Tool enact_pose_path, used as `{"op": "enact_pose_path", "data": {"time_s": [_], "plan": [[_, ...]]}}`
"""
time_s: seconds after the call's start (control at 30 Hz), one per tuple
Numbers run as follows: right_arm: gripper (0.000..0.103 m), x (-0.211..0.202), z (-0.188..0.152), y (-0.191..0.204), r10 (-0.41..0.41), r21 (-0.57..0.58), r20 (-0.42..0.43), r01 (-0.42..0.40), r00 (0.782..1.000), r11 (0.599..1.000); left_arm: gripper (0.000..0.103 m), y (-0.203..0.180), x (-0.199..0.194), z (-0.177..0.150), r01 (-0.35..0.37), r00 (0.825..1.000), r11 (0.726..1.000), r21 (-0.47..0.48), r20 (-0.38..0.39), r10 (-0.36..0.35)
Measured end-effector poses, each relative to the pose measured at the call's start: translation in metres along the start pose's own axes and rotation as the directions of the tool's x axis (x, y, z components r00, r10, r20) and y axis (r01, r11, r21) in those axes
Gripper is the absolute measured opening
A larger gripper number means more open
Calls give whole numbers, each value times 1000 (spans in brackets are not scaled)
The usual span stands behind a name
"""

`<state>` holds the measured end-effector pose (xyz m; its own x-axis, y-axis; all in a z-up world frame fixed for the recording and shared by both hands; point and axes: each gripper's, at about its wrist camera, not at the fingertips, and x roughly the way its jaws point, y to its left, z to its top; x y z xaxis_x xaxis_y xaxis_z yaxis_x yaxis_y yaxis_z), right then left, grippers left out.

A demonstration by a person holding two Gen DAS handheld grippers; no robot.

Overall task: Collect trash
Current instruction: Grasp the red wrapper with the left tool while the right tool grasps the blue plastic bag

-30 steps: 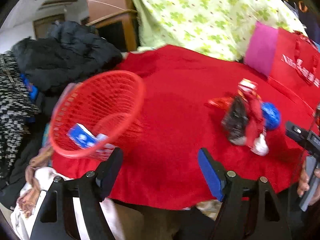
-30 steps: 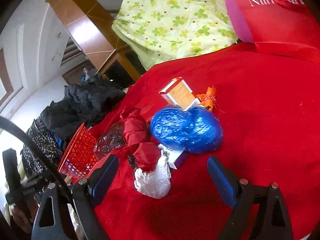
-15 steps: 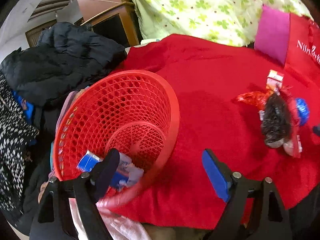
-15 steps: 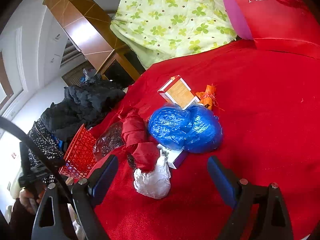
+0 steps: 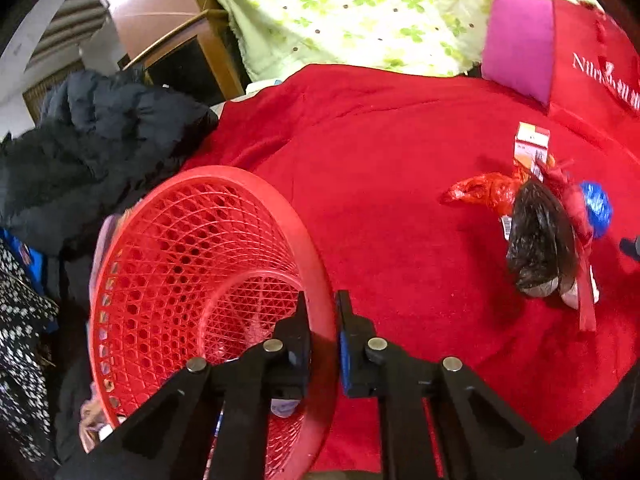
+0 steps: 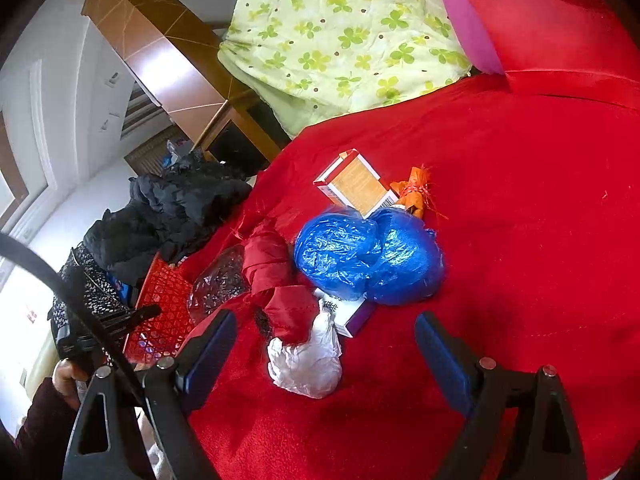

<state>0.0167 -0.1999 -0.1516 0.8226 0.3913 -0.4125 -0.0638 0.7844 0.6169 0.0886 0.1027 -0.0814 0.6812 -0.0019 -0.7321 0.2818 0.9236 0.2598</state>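
Red basket: tipped at the red blanket's edge, mouth toward the left claw, whose fingers are clenched on its near rim.
Trash pile: on the blanket, well apart from the basket.
Orange box: lies flat, long axis slanting away.
Right claw: released, around nothing, white wrapper just ahead.
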Motion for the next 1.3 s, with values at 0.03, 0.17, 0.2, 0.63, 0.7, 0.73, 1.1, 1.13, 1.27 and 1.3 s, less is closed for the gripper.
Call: {"op": "enact_pose_path", "data": {"time_s": [0.03,0.17,0.2,0.63,0.7,0.73,1.1,1.13,1.27,1.3], "plan": [[92,0,0,0,0,0,0,0,1000,1000,12,0,1,-1,5,1000,1000,1,1,-5],[92,0,0,0,0,0,-1,0,1000,1000,20,7,0,-6,25,999,999,-28,24,-24],[92,0,0,0,0,0,-1,0,1000,1000,27,9,-3,-6,21,999,999,-34,29,-20],[92,-5,7,-3,-5,27,24,4,1000,1000,81,-45,-80,6,75,954,997,34,289,-81],[92,-2,15,-6,-15,38,18,14,1000,999,81,-65,-72,7,136,955,990,49,259,-144],[92,-1,18,-6,-26,32,21,25,999,999,81,-73,-68,6,168,955,985,45,243,-173],[92,61,50,-19,-64,61,-119,72,991,996,81,-76,-7,23,395,917,905,-160,123,-379],[91,66,47,-20,-70,55,-130,78,989,995,81,-80,-1,26,409,912,898,-161,107,-396],[75,65,41,-12,-97,2,-103,98,990,995,40,-95,25,32,413,909,896,-164,24,-415],[73,63,40,-11,-102,-2,-92,102,991,995,31,-96,31,33,432,899,883,-181,12,-438]]}}
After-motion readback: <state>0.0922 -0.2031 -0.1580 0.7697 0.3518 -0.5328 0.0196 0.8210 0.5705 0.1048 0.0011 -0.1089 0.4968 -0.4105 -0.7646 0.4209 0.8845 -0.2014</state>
